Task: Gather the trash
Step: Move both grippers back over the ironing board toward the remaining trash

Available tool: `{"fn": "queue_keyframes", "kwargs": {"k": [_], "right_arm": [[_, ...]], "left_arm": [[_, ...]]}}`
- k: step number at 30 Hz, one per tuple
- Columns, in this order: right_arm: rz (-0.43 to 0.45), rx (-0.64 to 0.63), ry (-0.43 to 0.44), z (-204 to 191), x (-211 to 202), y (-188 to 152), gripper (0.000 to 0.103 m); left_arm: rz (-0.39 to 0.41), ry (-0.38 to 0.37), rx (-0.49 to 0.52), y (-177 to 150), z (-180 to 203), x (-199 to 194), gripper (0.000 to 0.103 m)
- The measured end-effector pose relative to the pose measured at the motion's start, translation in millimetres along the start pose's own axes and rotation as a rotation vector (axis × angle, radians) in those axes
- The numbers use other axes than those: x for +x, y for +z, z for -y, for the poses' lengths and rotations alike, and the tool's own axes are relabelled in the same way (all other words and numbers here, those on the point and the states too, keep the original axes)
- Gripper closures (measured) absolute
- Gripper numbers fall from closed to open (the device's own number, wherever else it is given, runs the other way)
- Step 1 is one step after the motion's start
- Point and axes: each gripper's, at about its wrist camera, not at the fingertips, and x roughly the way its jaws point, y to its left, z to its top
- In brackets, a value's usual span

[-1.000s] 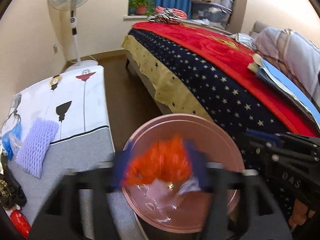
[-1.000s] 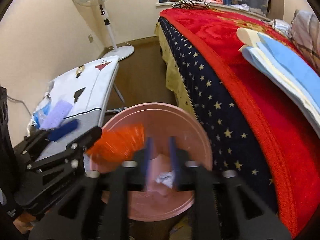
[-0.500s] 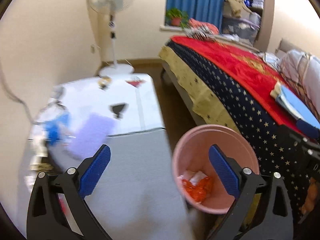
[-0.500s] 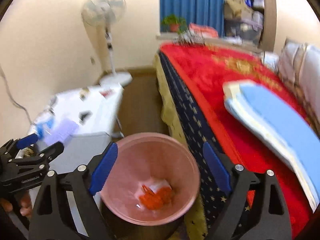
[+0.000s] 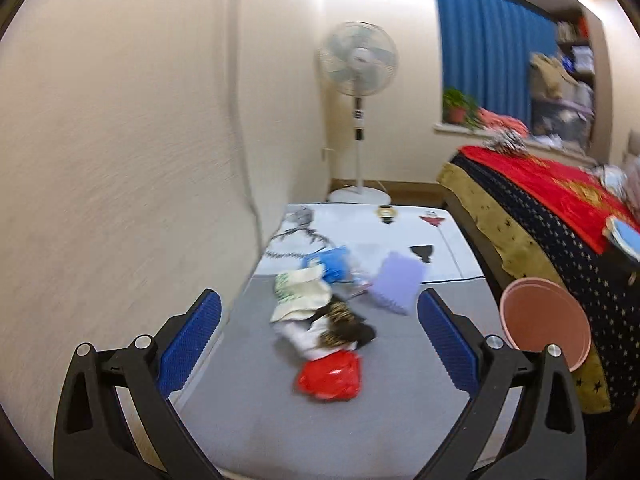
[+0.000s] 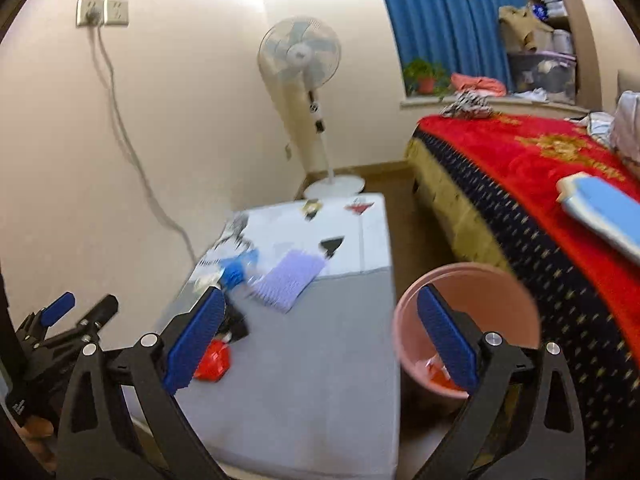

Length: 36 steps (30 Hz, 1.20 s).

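Table (image 5: 400, 420) runs along the wall on the left; bin (image 6: 472, 300) sits just right of it, squeezed between table and bed (image 6: 540, 184); fan (image 6: 300, 60) stands behind the table's far end; trash pile (image 5: 320, 312) is mid-table, bag (image 5: 332, 374) nearest, foam sheet (image 5: 398, 282) further back, right of the pile; some trash in the bin too.

A white pedestal fan (image 6: 300, 56) stands in the corner against cream walls; right of the fan, a blue curtain (image 6: 448, 12) hangs over a sill with a potted plant (image 6: 424, 76); below the sill, a bed (image 6: 520, 184) in red and starred navy; left of the fan, a wall socket (image 6: 102, 12) with a trailing cord.
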Motion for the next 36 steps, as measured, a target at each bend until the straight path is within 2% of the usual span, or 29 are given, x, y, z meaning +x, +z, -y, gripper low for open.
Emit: {"fn": "queue_keyframes", "kwargs": {"k": [3, 7, 14, 36], "right_arm": [[-0.03, -0.06, -0.004, -18.8, 16.9, -8.0, 0.008], [-0.058, -0.107, -0.027, -33.1, 36.4, -18.9, 0.008], [-0.077, -0.154, -0.038, -44.9, 51.0, -25.1, 0.008], [-0.101, -0.168, -0.046, -40.0, 56.8, -27.6, 0.008]], "left_arm": [[-0.006, 0.04, -0.026, -8.3, -20.1, 7.9, 0.008], [-0.007, 0.101, 0.036, -16.6, -25.1, 22.7, 0.008], [-0.044, 0.018, 0.001, -17.2, -26.4, 31.7, 0.008], [-0.072, 0.027, -0.061, -19.4, -38.5, 42.4, 0.008]]}}
